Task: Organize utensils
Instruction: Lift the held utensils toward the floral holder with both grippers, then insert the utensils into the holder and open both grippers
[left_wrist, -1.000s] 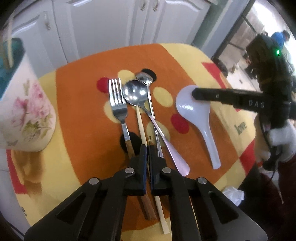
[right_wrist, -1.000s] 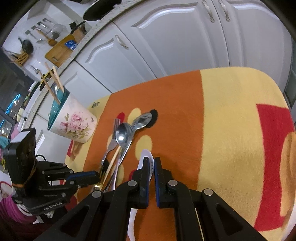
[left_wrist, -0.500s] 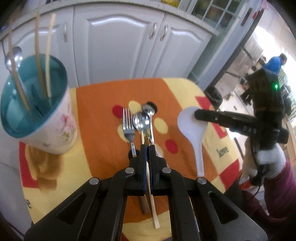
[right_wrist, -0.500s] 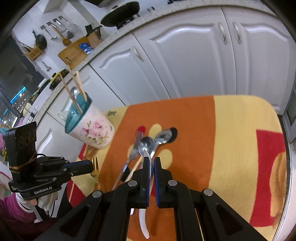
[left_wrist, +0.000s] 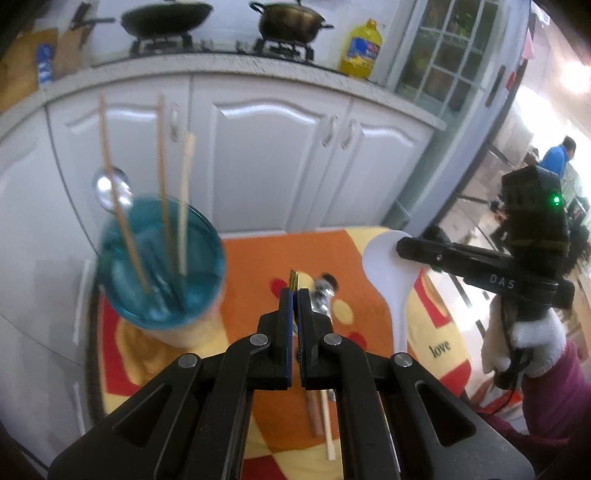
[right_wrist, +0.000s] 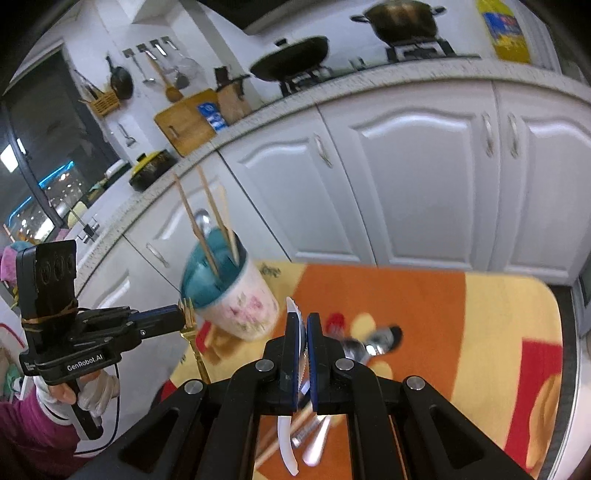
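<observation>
My left gripper is shut on a gold fork, lifted above the table; it also shows in the right wrist view. My right gripper is shut on a white soup spoon, held in the air; its bowl shows in the left wrist view. A floral cup with a teal inside holds chopsticks and a metal spoon, left of the fork. Metal spoons, a wooden-handled utensil and a chopstick lie on the orange mat.
The small table has an orange, yellow and red cloth. White kitchen cabinets stand right behind it. The cup also shows in the right wrist view. A person stands in the far doorway.
Both grippers have risen from the table with their utensils. The fork and the white spoon are now well above the mat, and the cup is closer to the left gripper.
</observation>
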